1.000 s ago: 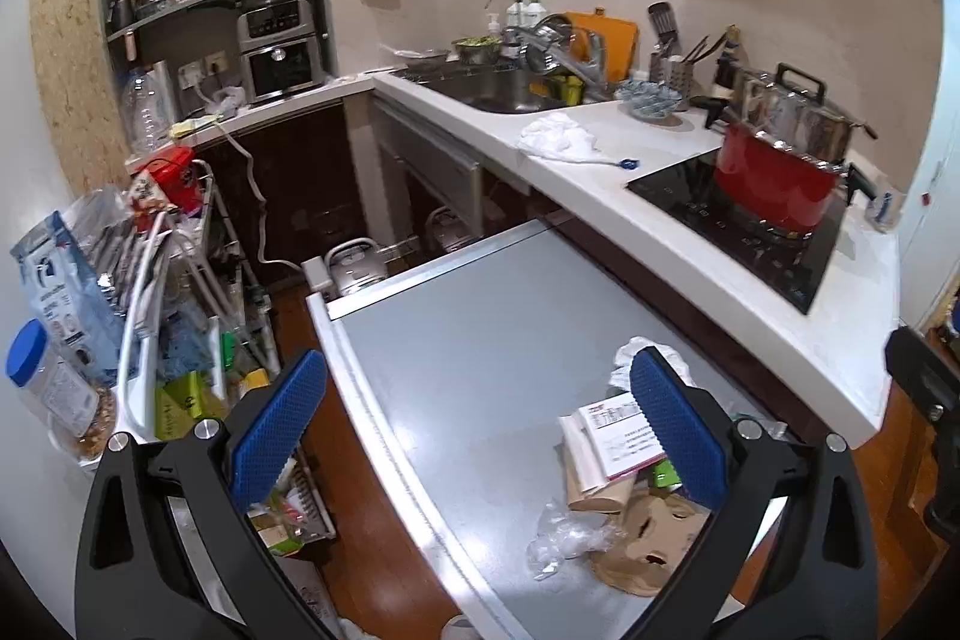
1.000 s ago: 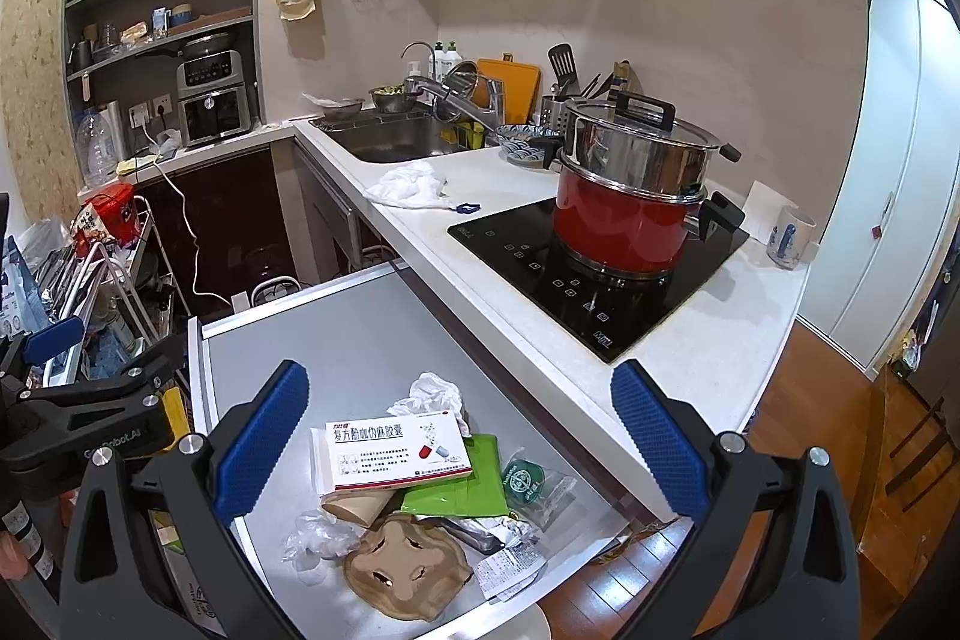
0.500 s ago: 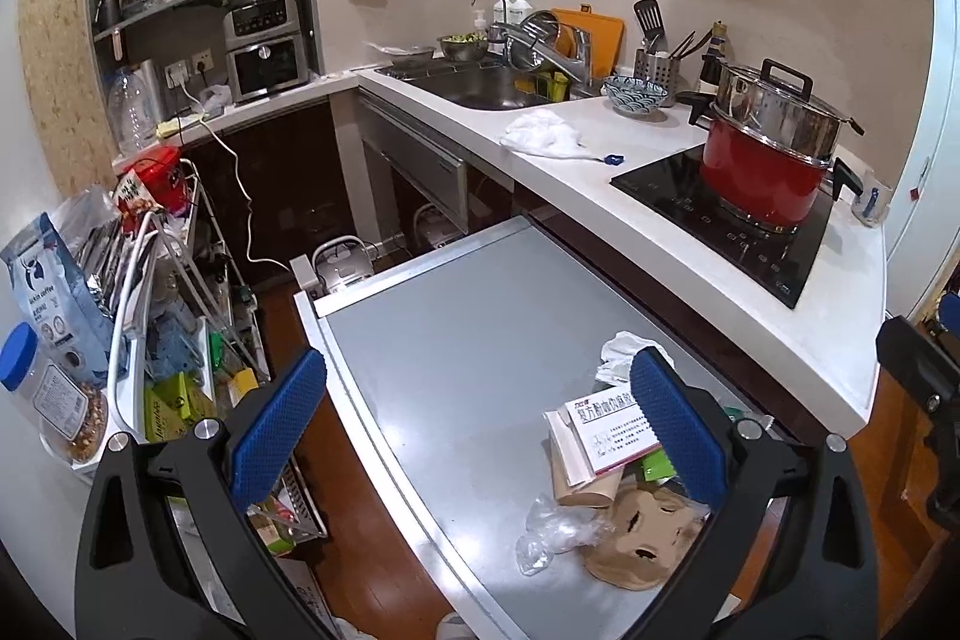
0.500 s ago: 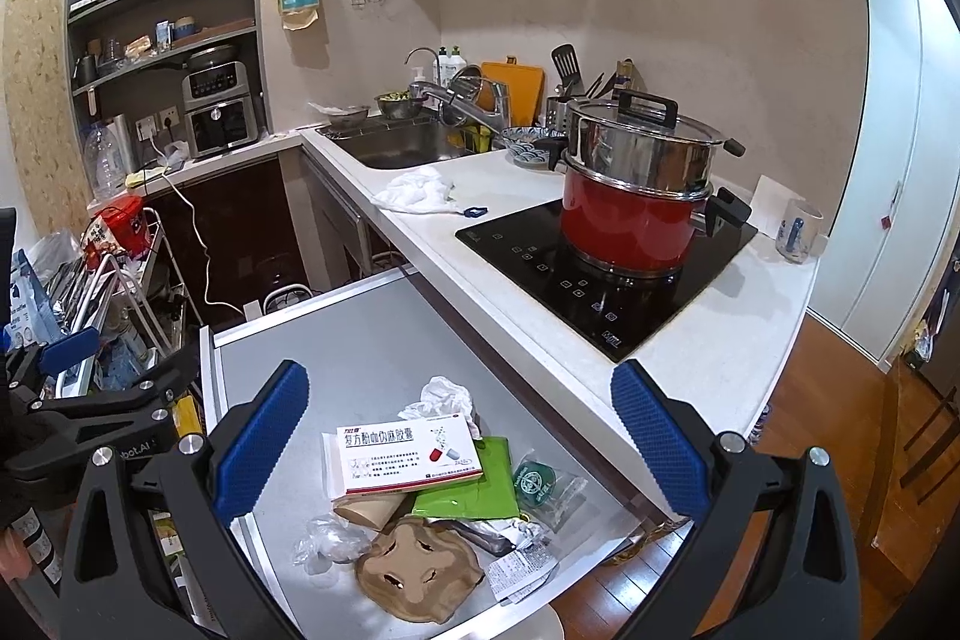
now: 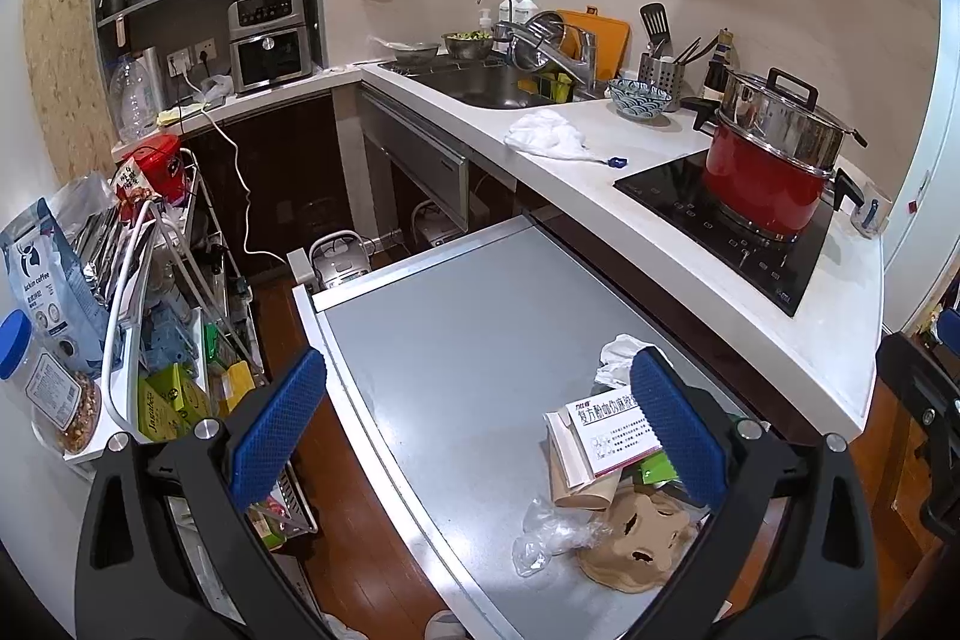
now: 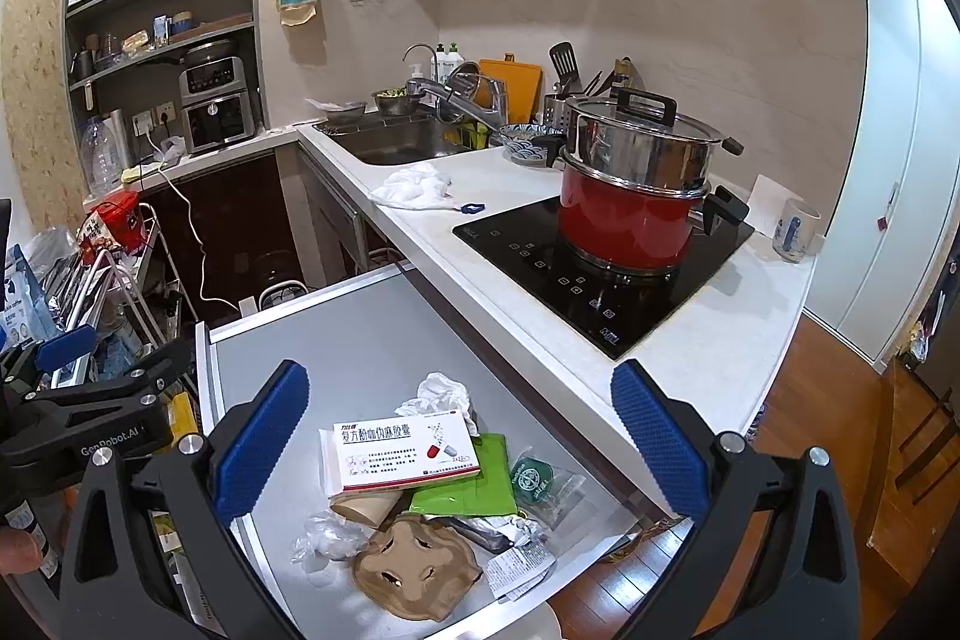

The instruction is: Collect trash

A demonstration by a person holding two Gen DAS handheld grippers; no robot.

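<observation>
Right wrist view: we see a red pot (image 6: 630, 220) on the counter beyond the gray table (image 6: 360, 340). Both grippers, left (image 5: 480, 436) and right (image 6: 459, 436), gape empty above the trash: white medicine box (image 6: 405, 451), green packet (image 6: 474, 484), brown paper (image 6: 414, 574).

Trash pile (image 5: 606, 490) beyond spread tool (image 5: 480, 418)

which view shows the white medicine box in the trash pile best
The right wrist view. There the medicine box lies fully visible between the open right tongs, printed face and red stripe readable, resting on the green packet. In the left wrist view the box is partly hidden behind one blue pad of the left tongs.
</observation>
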